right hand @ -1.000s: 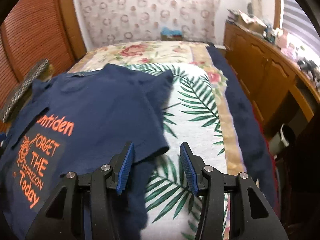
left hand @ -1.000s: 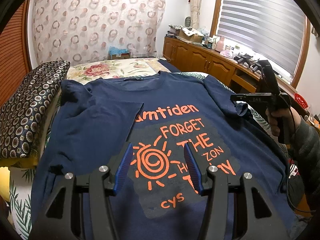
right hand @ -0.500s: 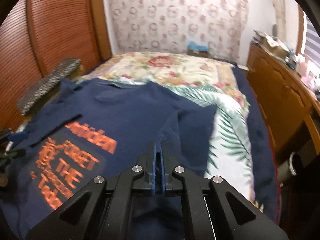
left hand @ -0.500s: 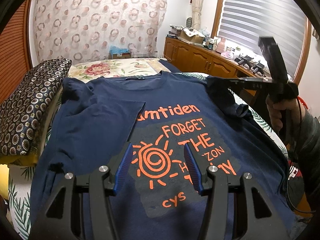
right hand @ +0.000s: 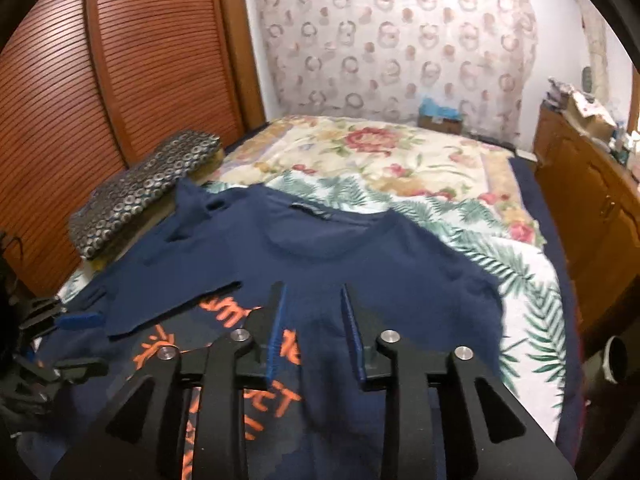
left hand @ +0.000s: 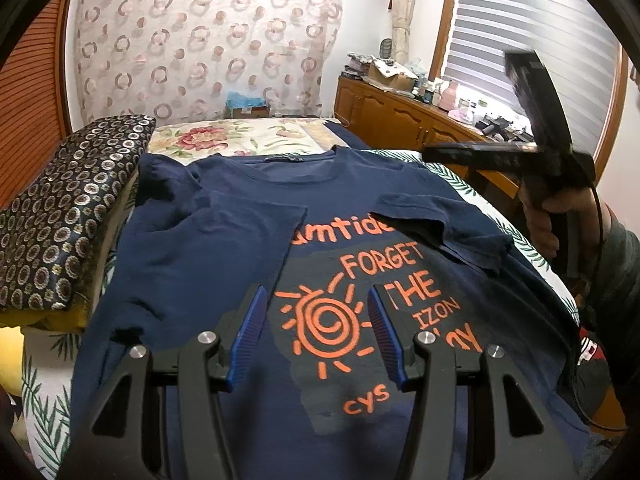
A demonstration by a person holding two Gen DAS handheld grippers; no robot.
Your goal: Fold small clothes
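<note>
From my remote seat, a patterned pillow (left hand: pixel 60 216) lines the bed's (right hand: pixel 400 160) left edge, out of the way. Beside it the navy T-shirt (left hand: pixel 248 248) lies face up, flat on the bedspread, its left sleeve (left hand: pixel 224 240) laid in over the chest. My left gripper (left hand: pixel 316 336) hovers above the orange sun print, jaws half apart, holding nothing. Further right, the right sleeve (left hand: pixel 436 228) rests across the lettering, I judge to square the shirt for folding. My right gripper (right hand: pixel 312 332) hangs above it, jaws opening, nothing between them.
</note>
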